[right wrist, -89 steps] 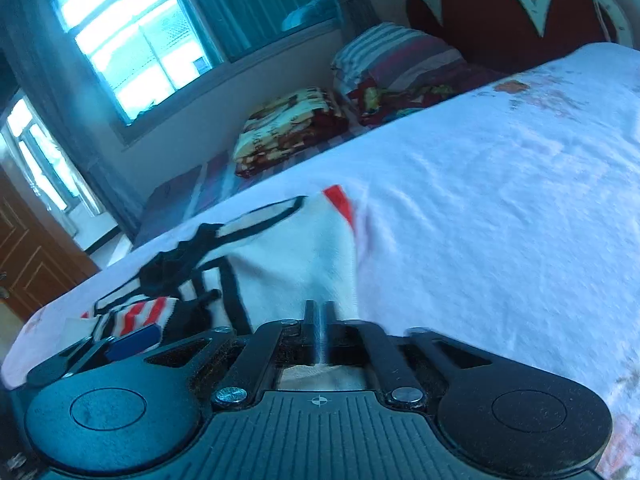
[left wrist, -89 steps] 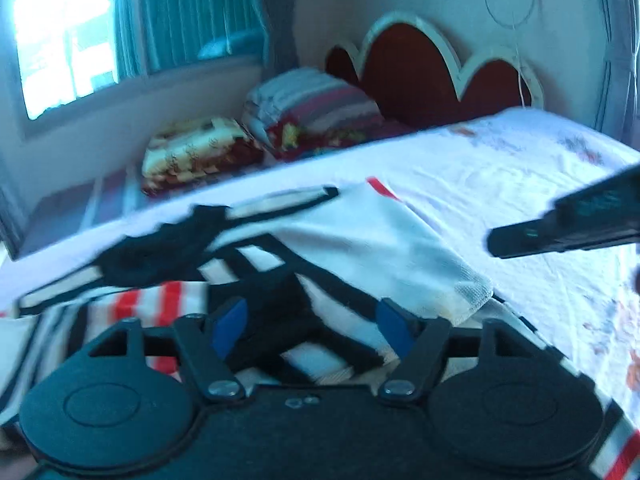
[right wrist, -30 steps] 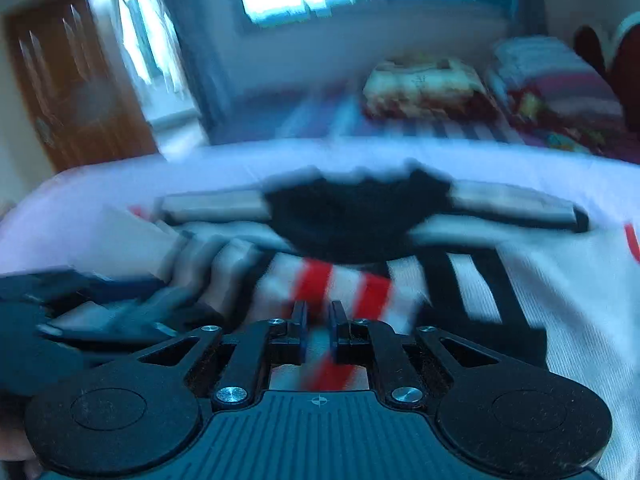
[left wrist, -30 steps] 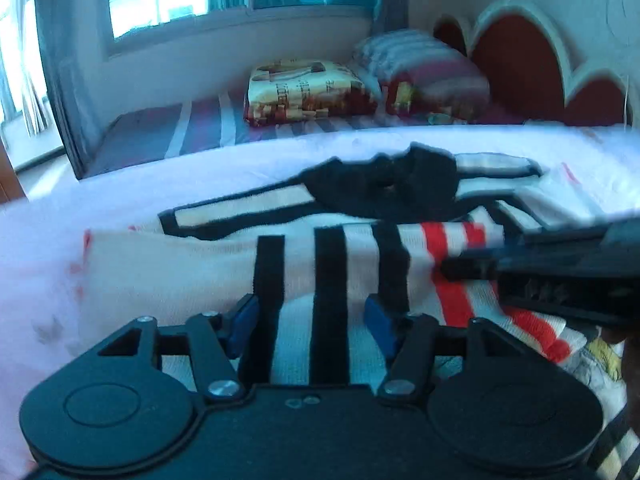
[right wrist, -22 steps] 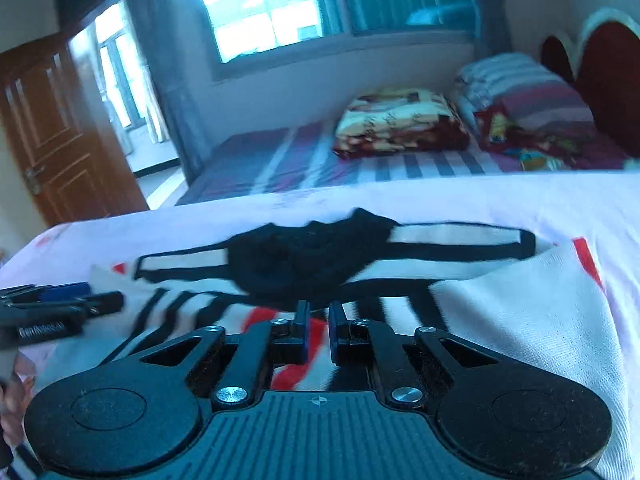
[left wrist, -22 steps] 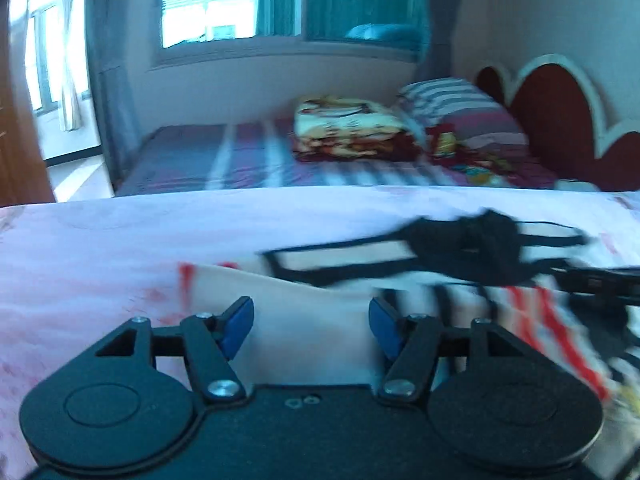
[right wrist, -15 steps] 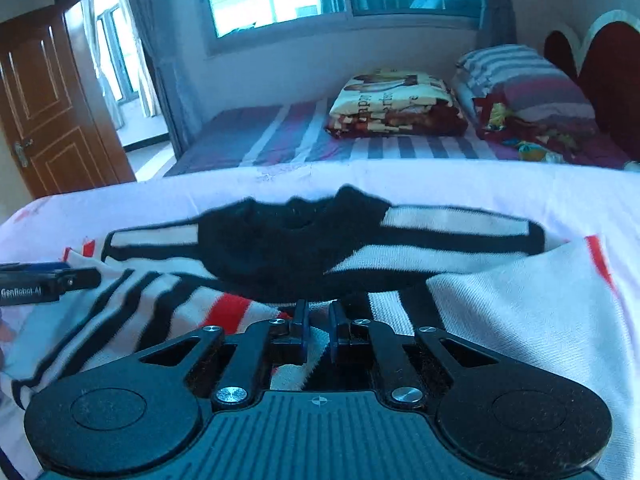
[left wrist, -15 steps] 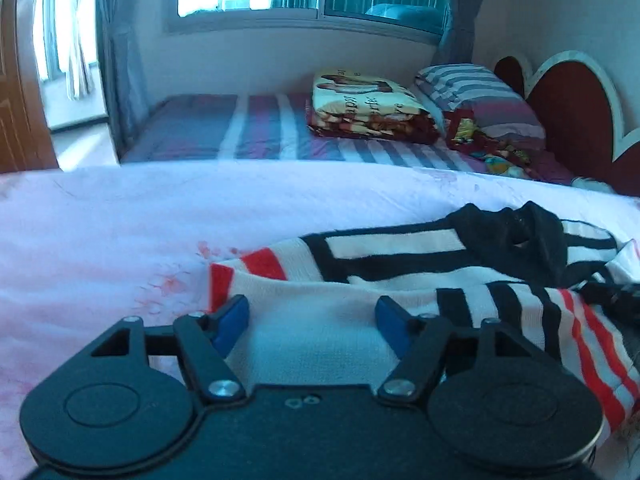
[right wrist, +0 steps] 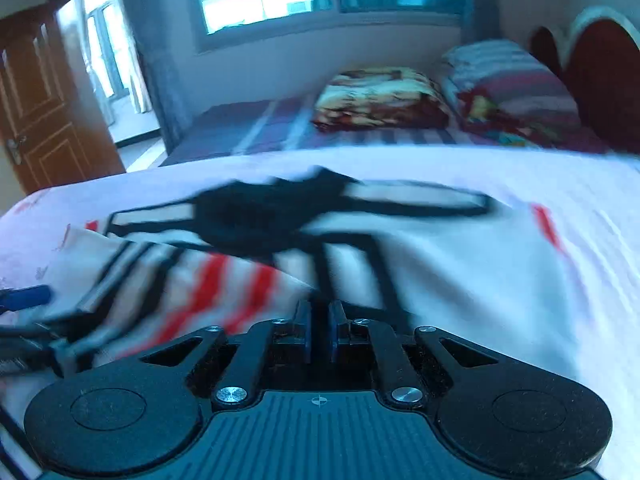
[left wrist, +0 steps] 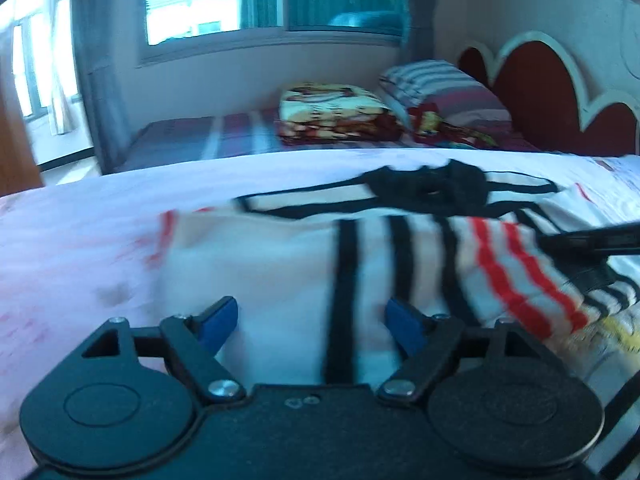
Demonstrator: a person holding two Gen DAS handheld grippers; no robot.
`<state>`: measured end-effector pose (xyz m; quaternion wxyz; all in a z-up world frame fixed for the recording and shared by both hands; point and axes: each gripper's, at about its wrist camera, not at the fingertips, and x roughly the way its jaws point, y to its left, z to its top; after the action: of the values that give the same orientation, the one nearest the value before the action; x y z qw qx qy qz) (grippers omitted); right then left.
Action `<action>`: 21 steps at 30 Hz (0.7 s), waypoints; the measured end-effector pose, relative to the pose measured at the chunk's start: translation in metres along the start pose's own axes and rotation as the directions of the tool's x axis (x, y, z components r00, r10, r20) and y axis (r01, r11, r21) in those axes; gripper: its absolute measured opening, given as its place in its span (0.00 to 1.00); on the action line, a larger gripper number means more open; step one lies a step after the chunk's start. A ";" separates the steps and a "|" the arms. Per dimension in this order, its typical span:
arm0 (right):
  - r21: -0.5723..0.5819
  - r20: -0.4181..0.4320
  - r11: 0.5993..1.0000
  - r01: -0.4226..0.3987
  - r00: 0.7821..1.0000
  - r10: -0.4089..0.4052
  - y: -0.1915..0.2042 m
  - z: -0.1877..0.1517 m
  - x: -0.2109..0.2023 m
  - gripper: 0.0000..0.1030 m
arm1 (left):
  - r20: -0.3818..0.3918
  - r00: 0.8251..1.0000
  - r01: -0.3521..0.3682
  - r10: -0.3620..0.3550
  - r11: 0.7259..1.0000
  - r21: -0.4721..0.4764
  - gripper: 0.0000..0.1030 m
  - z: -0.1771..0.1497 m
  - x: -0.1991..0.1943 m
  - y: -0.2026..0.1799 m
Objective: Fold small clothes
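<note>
The left gripper (left wrist: 312,322) has just spread its jaws wide, and the white panel of the striped garment (left wrist: 280,264) lies between them unpinched, so it has let go of the flap it carried across a second ago. That suggests one sleeve fold is laid and the next fold is due. The right gripper (right wrist: 319,334) has its jaws nearly shut; whether cloth is caught between them I cannot tell. The garment lies flat on the bed (left wrist: 72,240), its black collar at about 1 o'clock in the left wrist view. Count: one garment, two grippers, one folded blanket (left wrist: 332,110), one striped pillow (left wrist: 440,88) at 12 to 1 o'clock.
</note>
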<state>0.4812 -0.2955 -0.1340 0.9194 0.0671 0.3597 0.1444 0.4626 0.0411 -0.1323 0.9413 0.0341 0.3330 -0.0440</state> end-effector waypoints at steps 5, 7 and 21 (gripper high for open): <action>-0.012 0.011 1.000 -0.015 1.000 0.015 0.002 0.006 -0.010 0.08 | 0.001 1.000 0.003 -0.003 0.999 -0.035 0.62 0.010 -0.006 -0.010; -0.026 0.039 0.999 -0.030 0.999 0.031 0.006 0.002 -0.026 0.08 | 0.026 1.000 0.012 -0.012 1.000 -0.002 0.64 0.011 -0.019 -0.018; -0.018 -0.021 0.999 -0.041 0.999 0.041 -0.020 -0.024 -0.030 0.09 | -0.048 0.993 -0.108 0.108 0.994 -0.016 0.83 -0.013 -0.016 -0.035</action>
<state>0.4481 -0.3234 -0.1364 0.9131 0.0642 0.3663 0.1672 0.4385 0.0080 -0.1336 0.9345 0.0443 0.3531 0.0109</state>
